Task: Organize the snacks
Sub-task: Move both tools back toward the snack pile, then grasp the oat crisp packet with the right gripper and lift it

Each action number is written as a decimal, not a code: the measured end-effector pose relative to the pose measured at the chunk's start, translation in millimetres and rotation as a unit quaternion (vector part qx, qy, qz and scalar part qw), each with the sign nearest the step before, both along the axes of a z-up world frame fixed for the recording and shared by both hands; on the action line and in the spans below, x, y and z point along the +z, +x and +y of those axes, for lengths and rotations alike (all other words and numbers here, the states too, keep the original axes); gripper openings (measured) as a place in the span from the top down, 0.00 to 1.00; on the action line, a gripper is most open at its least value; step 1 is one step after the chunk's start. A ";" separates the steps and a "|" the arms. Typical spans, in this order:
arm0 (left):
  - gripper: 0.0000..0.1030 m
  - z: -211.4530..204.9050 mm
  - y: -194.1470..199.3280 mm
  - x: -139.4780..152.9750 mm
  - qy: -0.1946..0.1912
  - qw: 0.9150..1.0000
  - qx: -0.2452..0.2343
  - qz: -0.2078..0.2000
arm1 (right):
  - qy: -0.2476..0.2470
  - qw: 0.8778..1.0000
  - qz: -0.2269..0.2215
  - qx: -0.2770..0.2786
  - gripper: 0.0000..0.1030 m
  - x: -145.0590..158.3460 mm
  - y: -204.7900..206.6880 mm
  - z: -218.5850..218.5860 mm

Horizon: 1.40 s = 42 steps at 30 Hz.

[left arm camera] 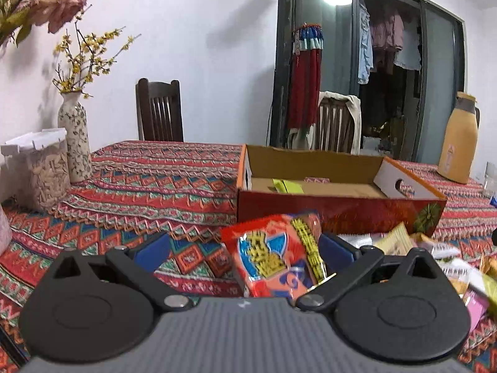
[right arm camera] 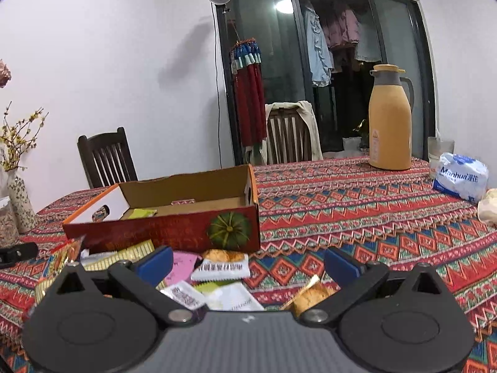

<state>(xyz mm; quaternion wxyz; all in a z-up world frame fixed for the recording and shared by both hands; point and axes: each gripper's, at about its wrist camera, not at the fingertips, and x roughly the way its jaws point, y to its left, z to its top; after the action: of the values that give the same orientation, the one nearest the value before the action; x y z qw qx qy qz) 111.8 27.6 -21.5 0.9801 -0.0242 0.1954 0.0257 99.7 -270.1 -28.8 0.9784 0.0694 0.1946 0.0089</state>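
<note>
Left gripper (left arm camera: 245, 250): your jaws stand wide apart, yet a red snack packet (left arm camera: 273, 258) sits between them, leaning against the right blue pad and clear of the left one. Whether that pad alone has any hold on it, the left wrist view does not show.
Right gripper (right arm camera: 247, 262): you have it spread wide and empty, hovering above the loose snack pile (right arm camera: 217, 279) in front of the box.
Snack pile: small sachets, a white bread wrapper (right arm camera: 222, 267), a pink sachet (right arm camera: 181, 265) and a golden pastry pack (right arm camera: 310, 295) lie overlapping on the tablecloth (right arm camera: 357, 217).
Cardboard box (left arm camera: 326, 199): open-topped, red printed front with a pumpkin picture, plain brown inside; it sits just beyond the pile and holds a yellow-green packet (left arm camera: 287, 186) and little else.
Risk, left: with nothing clamping the red packet, it may slide or tip out if you swing toward the box; close on it first.
Risk, right: the wrappers look glossy and crinkled, so one pad may skate off, or you may pinch two overlapping sachets at once.
Risk, box: the near wall stands tall; a low carry could catch it and shove the light box across the cloth.
Materials: slick foil film, stiff corrugated card, woven patterned cloth with some grip.
</note>
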 end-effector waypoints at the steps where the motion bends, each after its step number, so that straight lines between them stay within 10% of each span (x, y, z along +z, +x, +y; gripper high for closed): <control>1: 0.00 -1.8 0.2 -2.9 0.005 1.000 0.001 -0.002 | 0.001 1.000 0.001 0.001 0.00 -0.5 0.4 -0.5; 42: 0.00 3.4 4.3 -8.4 -0.023 1.000 -0.009 -0.004 | -0.084 0.988 0.129 0.018 0.05 -26.6 32.2 -58.8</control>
<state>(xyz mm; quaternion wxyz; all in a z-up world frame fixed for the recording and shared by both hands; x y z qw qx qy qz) 116.2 31.0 -30.0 0.9802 -0.0447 0.1924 0.0125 131.9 -328.9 -55.4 0.9471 -0.0161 0.3204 0.0009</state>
